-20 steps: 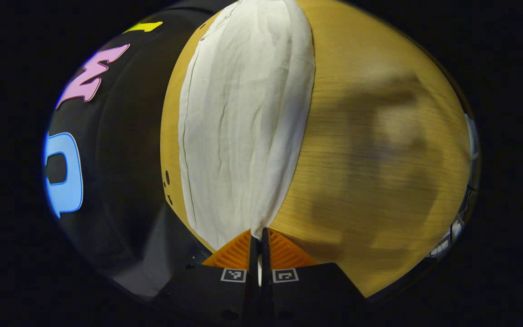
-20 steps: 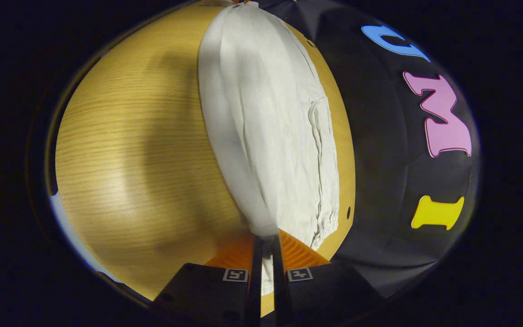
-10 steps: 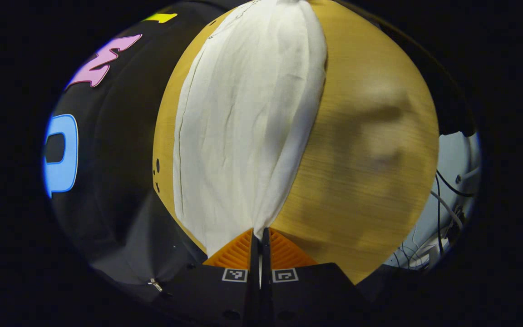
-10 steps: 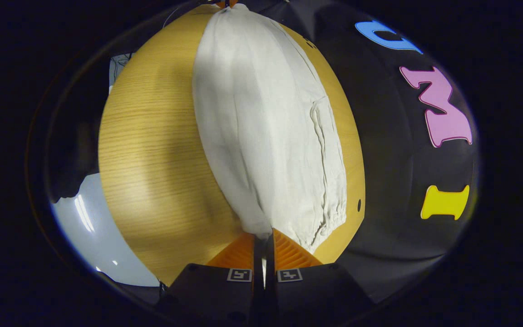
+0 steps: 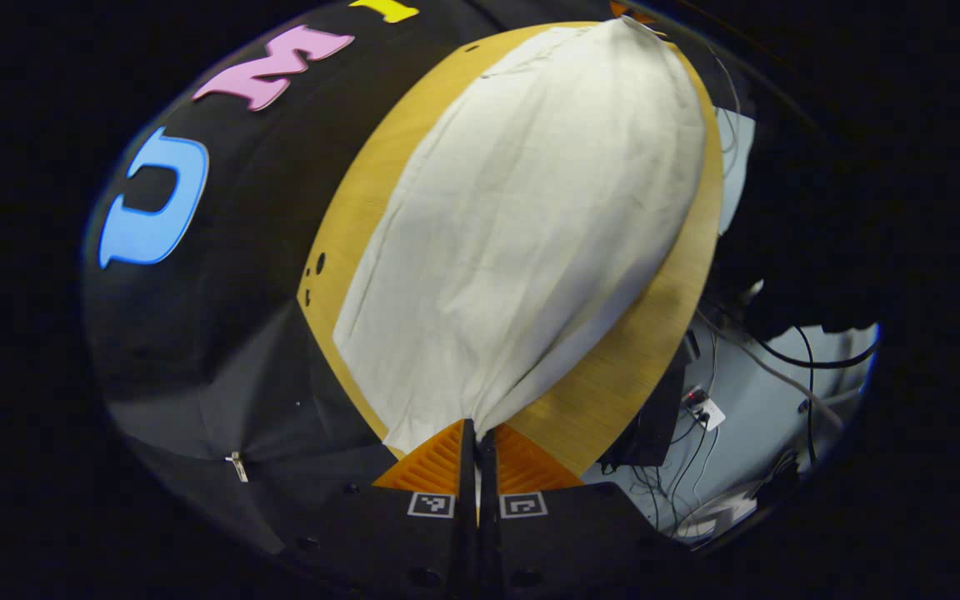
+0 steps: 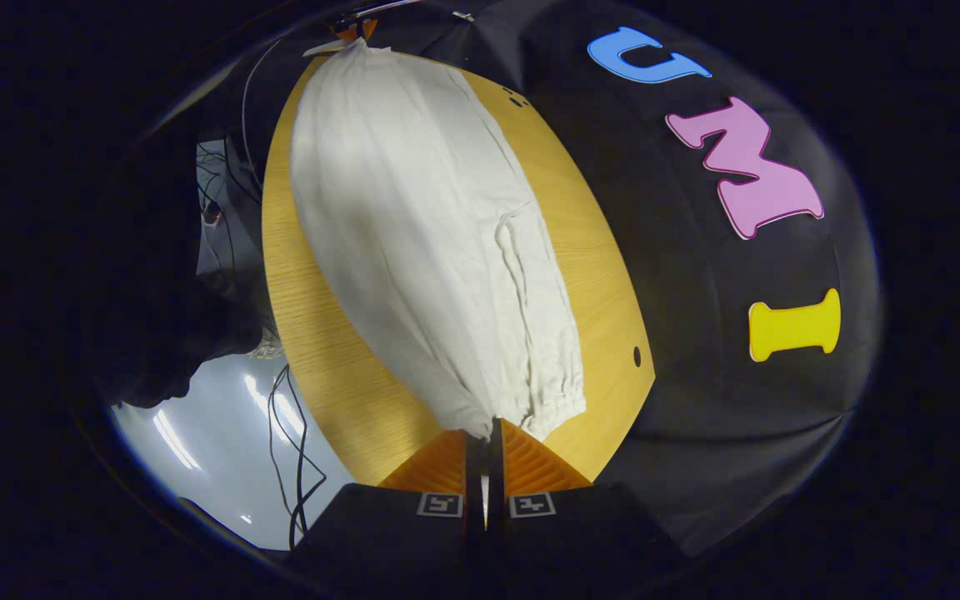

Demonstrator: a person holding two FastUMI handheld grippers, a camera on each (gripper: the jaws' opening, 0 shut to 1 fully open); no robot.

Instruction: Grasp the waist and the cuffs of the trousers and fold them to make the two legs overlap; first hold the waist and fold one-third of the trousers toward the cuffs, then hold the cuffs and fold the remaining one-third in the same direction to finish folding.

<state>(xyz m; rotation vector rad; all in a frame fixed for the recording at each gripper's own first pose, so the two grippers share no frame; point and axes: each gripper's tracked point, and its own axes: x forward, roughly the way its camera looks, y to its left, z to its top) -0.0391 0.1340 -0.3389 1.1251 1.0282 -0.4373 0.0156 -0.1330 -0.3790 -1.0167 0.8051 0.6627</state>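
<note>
Left gripper view: left claw [image 5: 477, 433] is closed, both fingers pinching an end corner of the pale trousers [image 5: 522, 225]. The cloth runs away from the fingers as one long panel over the wooden tabletop [image 5: 347, 225], lifted at the held corner. At the far end a bit of the other claw shows at the cloth's tip. No elastic gather is visible at this end, so probably the waist.

Right gripper view: right claw [image 6: 485, 433] is closed on the opposite end, beside a gathered elastic hem, likely a cuff. The trousers [image 6: 422, 233] lie lengthwise across the tabletop [image 6: 313, 350], one leg's width, a pocket seam on top.

Judgement: the leg-over-leg fold looks done or nearly settled. Both thirds folds are not yet started; full length is still out.
</note>
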